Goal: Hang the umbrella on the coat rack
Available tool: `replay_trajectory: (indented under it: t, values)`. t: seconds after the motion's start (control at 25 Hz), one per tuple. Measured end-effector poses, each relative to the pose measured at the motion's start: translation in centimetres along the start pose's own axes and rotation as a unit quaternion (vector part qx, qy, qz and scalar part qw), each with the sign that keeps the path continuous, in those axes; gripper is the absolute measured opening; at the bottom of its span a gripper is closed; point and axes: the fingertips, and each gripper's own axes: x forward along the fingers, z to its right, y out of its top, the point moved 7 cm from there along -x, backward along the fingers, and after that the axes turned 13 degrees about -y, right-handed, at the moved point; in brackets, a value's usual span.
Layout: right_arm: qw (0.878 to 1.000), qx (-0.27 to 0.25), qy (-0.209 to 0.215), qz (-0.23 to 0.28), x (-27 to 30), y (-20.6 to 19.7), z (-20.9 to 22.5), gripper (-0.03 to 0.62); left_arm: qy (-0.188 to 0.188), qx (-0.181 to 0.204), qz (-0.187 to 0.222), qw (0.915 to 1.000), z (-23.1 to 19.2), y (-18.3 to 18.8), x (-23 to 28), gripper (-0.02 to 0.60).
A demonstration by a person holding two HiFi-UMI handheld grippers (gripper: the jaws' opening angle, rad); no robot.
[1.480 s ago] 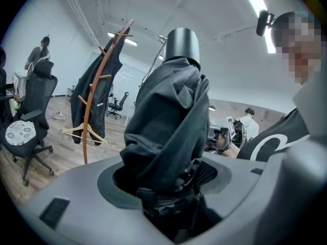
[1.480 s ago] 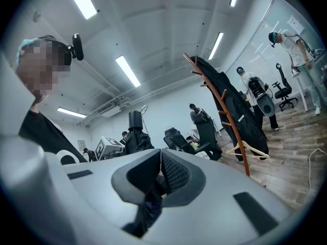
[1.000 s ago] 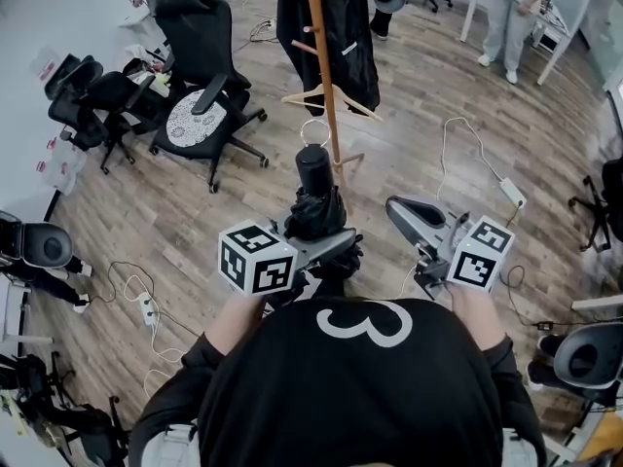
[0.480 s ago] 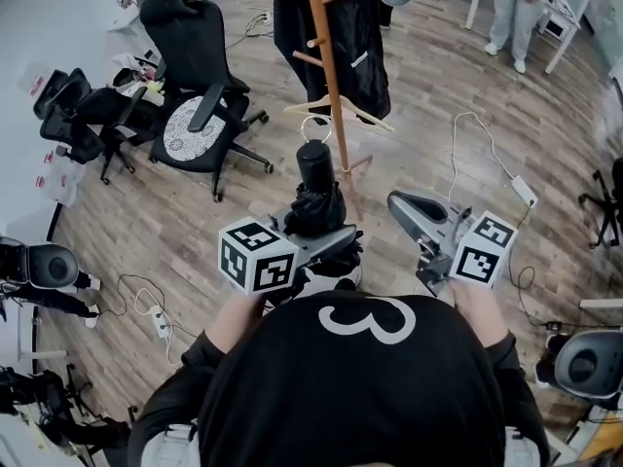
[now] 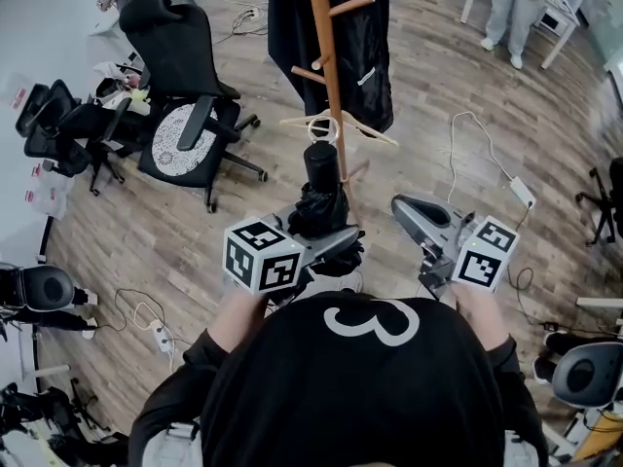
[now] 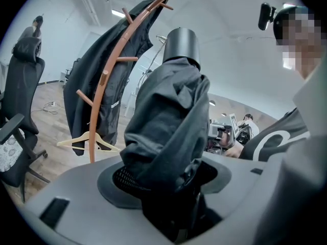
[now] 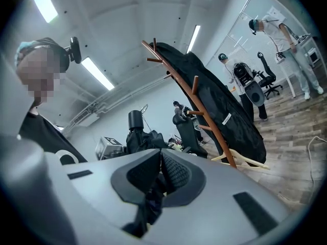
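Head view: umbrella (image 5: 319, 200) points cap-first toward coat rack (image 5: 328, 71), clamped in left gripper (image 5: 336, 247) jaws; right gripper (image 5: 410, 212) jaws closed, seemingly empty; hanger (image 5: 343, 125) just beyond.

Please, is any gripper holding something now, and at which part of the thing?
The left gripper clamps the folded black umbrella around its bunched fabric, its cylindrical end sticking out past the jaws. The right gripper is shut, holding nothing.

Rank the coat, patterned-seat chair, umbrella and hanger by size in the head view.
1. Chair and coat: too alike to rank, coat cut off by the frame.
2. Umbrella, though nearest the camera.
3. Hanger.
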Motion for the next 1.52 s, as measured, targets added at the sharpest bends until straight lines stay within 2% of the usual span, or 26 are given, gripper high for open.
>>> replay_trajectory:
  t: [0.36, 0.84, 1.52]
  values:
    - [1.0, 0.002, -0.023, 0.002, 4.0, 1.9, 2.6, 0.028, -0.014, 0.005, -0.011, 0.9998, -5.3, 2.8, 0.5, 0.279]
    - [0.999, 0.003, -0.046, 0.006, 7.3, 2.7, 5.3, 0.028, -0.019, 0.01, -0.016, 0.9997, -10.9, 4.5, 1.2, 0.279]
    - [0.998, 0.037, -0.042, -0.02, 9.7, 2.8, 9.0, 0.028, 0.012, -0.006, -0.027, 0.9995, -14.9, 5.8, 2.1, 0.279]
